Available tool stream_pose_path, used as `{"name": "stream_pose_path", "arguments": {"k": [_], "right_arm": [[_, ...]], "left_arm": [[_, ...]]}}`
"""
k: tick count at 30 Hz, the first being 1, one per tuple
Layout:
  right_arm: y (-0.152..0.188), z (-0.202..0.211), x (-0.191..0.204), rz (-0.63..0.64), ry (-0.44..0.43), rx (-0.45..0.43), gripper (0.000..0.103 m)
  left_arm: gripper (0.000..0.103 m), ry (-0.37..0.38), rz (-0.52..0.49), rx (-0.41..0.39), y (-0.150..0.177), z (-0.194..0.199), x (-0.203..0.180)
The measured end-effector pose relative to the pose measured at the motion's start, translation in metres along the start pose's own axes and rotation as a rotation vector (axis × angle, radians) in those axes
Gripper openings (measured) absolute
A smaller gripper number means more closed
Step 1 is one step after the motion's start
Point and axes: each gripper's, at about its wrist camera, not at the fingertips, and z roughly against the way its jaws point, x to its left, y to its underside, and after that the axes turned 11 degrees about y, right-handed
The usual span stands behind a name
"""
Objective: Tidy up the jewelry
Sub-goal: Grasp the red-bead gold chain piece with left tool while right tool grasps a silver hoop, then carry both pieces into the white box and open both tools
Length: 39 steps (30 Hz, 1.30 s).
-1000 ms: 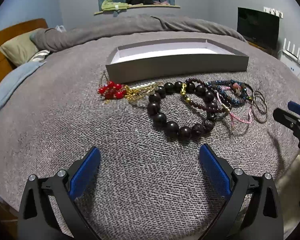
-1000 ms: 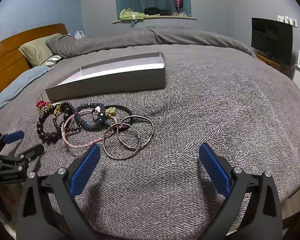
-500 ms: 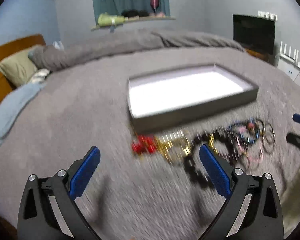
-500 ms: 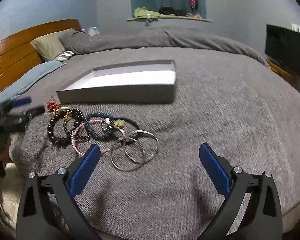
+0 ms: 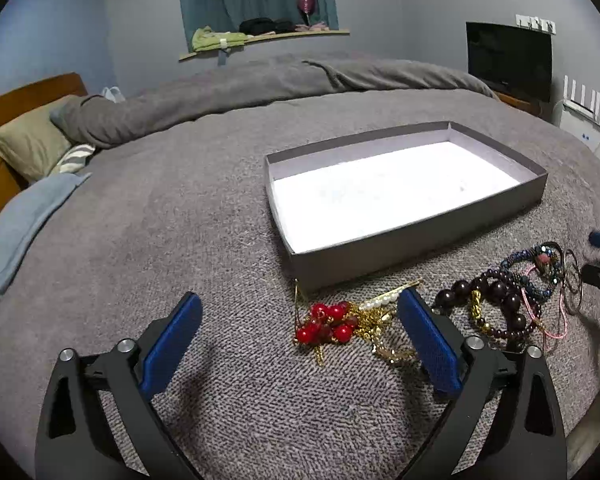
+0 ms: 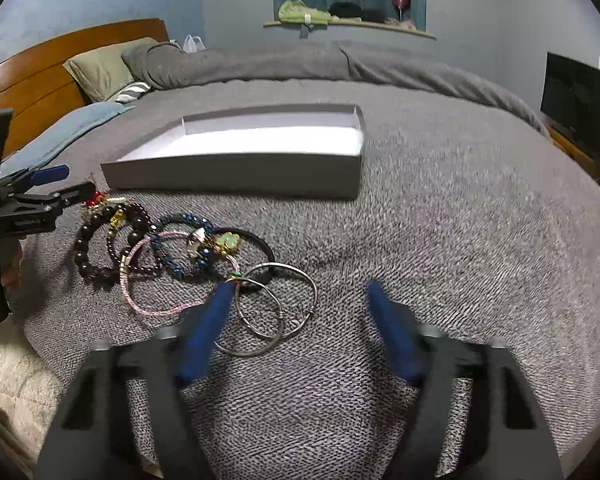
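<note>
A grey box (image 5: 416, 240) with a white inside lies empty on the grey bed; it also shows in the right wrist view (image 6: 236, 168). In front of it lies a row of jewelry: a red bead piece with gold chain (image 5: 328, 324), dark bead bracelets (image 5: 496, 304) (image 6: 112, 236), a pink cord bracelet (image 6: 156, 280), a blue bead bracelet (image 6: 184, 248) and silver bangles (image 6: 272, 304). My left gripper (image 5: 298, 336) is open, low over the bed, with the red beads between its fingers. My right gripper (image 6: 298, 320) is open just above the silver bangles.
The grey blanket (image 5: 180, 240) covers the bed. Pillows (image 5: 32, 144) and a wooden headboard (image 6: 60, 64) are at the far left. A dark screen (image 5: 508, 60) stands at the right wall. A window shelf (image 5: 260, 36) holds clothes. The bed's near edge is beside the jewelry.
My left gripper has swung left and come down over the red beads. My right gripper has moved forward and lower, close to the silver bangles. The jewelry and box have not moved.
</note>
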Motion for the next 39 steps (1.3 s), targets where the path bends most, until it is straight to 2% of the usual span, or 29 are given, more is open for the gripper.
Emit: {"name": "stream_pose_path", "arguments": {"k": [2,4,7,8,10,11,12,14,16,19,20,23,27,39], "right_arm": [[0.0,-0.004,0.001,0.004,-0.01,0.014,0.047],[0.001,-0.006,0.004,0.015,-0.021,0.023,0.035],[0.003,-0.009,0.007,0.028,-0.018,0.035,0.032],[0.004,-0.01,0.008,0.025,-0.017,0.04,0.031],[0.004,-0.012,0.007,0.014,-0.023,0.047,0.031],[0.005,-0.012,0.007,0.014,-0.025,0.048,0.031],[0.005,-0.012,0.007,0.019,-0.022,0.048,0.028],[0.004,-0.011,0.007,0.028,-0.02,0.046,0.015],[0.004,-0.009,0.007,0.034,-0.02,0.044,0.007],[0.006,-0.005,0.008,0.041,-0.011,0.03,0.006],[0.005,-0.004,0.008,0.039,-0.012,0.027,0.005],[0.005,-0.001,0.008,0.035,-0.004,0.012,0.005],[0.002,0.006,0.003,0.016,0.0,-0.01,0.005],[-0.013,0.026,-0.001,0.01,-0.005,-0.085,0.005]], "left_arm": [[0.096,0.004,0.006,0.003,0.0,-0.002,0.003],[0.095,0.001,0.006,0.009,0.001,-0.004,0.003],[0.09,0.014,0.014,0.015,0.0,-0.007,0.005],[0.082,0.02,0.017,0.019,0.0,-0.009,0.006],[0.074,0.035,0.021,0.039,0.001,-0.013,0.007],[0.066,0.042,0.024,0.049,0.001,-0.015,0.008],[0.059,0.051,0.028,0.055,0.002,-0.017,0.008],[0.055,0.061,0.035,0.061,0.002,-0.019,0.009],[0.044,0.068,0.043,0.063,0.002,-0.019,0.01],[0.029,0.067,0.042,0.063,0.001,-0.018,0.01],[0.02,0.06,0.036,0.065,0.001,-0.018,0.01],[0.011,0.06,0.043,0.066,0.002,-0.016,0.013],[0.009,0.066,0.075,0.047,0.002,-0.009,0.021],[0.008,0.078,0.064,-0.078,-0.022,0.038,0.02]]}}
